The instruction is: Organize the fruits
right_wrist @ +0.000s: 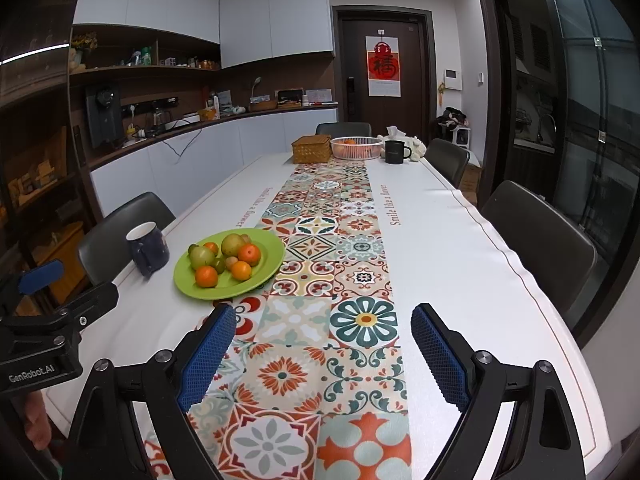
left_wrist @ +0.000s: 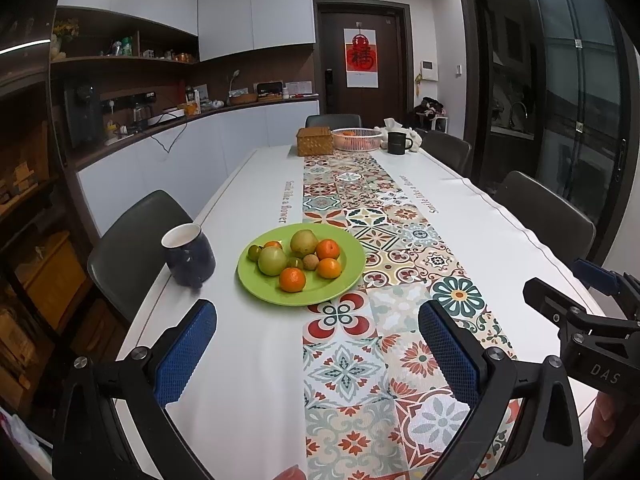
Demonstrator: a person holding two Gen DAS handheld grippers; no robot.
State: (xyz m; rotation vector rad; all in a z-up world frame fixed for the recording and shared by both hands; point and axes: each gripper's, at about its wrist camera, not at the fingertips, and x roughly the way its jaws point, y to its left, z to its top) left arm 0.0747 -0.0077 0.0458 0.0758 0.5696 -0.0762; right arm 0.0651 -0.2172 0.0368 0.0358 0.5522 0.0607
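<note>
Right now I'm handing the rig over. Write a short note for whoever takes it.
Left tool: open, holding nothing, over the table's near end.
Right tool: open, holding nothing, beside it.
Fruit: oranges and green fruits all on the green plate, next to the dark blue mug.
White basket at the far end already holds some orange fruit.
Done: nothing visibly moved.
Left: the whole plate.

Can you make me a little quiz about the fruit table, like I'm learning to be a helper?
1. True or false: both grippers are holding fruit.
2. What colour is the plate under the fruit?
3. What stands left of the plate? A) dark blue mug B) wicker box C) white basket

Key: 1 false, the left gripper and right gripper are open and empty; 2 green; 3 A.
</note>
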